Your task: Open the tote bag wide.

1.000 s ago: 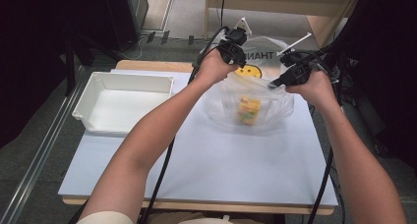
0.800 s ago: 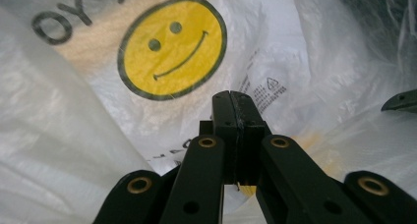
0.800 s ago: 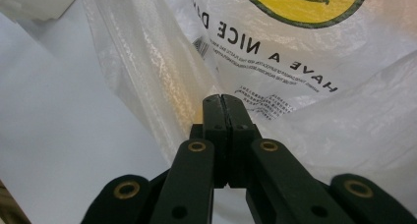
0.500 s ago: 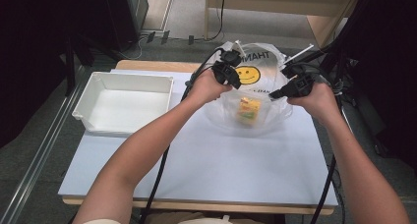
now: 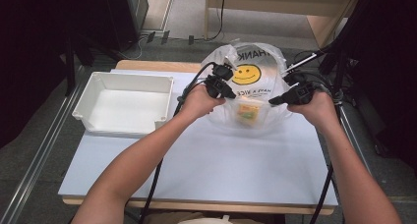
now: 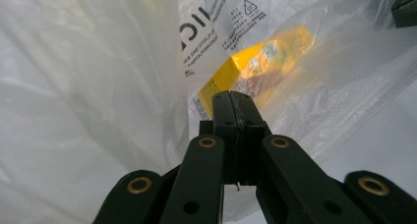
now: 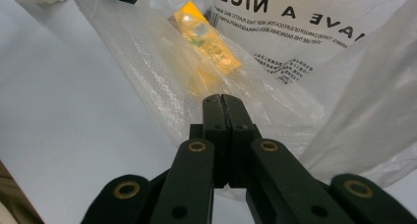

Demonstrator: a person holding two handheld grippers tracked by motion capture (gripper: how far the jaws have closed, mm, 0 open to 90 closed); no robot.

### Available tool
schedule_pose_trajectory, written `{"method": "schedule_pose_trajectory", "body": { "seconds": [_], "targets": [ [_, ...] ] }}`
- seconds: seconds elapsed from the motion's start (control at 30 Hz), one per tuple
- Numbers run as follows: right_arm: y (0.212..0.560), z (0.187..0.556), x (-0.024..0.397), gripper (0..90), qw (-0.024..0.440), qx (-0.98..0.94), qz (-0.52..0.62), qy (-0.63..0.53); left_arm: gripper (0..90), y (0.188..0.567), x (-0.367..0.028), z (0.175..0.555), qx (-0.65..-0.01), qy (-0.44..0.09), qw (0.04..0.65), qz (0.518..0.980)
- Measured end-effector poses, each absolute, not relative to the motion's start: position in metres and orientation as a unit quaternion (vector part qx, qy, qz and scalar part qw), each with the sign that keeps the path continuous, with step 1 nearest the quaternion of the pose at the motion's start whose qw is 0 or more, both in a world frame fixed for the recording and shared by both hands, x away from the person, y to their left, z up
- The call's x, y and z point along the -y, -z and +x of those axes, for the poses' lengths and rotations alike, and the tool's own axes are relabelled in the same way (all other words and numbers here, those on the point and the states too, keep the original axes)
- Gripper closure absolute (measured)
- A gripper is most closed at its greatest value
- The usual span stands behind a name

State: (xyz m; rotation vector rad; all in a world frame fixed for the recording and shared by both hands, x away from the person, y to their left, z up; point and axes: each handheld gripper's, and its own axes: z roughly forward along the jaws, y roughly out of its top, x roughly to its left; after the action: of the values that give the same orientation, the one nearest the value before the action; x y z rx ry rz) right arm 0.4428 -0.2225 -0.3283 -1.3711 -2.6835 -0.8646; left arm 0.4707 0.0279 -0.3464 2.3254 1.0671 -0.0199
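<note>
1. Plastic bag [image 5: 255,94] lay at the far middle of the white table [image 5: 206,160], pinched at either side by the closed left gripper [image 6: 231,100] and right gripper [image 7: 222,102].
2. Both grips should have stayed firm and level.
3. Farther in, the yellow box [image 6: 255,67] needed to settle low in the bag, not tip.

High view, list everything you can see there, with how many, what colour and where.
plastic bag: one, clear-white with a yellow smiley face and black print, far middle of the table, between the two grippers.
yellow packet: one, yellow, inside the bag near its front.
tray: one, white, nothing in it, left side of the table.
table: one, white top with a wooden edge, centre of view.
wooden shelf unit: one, light wood, on the floor beyond the table.
left gripper: one, black, jaws shut on the bag's left side.
right gripper: one, black, jaws shut on the bag's right side.
forearms: two, rising from the bottom edge.
</note>
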Motion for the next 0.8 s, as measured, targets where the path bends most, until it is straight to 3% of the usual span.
{"method": "schedule_pose_trajectory", "body": {
  "seconds": [0.8],
  "targets": [
    [0.368, 0.430, 0.236, 90.0, -0.001, 0.831, -0.472, 0.294, 90.0, 0.380, -0.039, 0.455, -0.396, 0.013, 0.314, 0.863]
  ]
}}
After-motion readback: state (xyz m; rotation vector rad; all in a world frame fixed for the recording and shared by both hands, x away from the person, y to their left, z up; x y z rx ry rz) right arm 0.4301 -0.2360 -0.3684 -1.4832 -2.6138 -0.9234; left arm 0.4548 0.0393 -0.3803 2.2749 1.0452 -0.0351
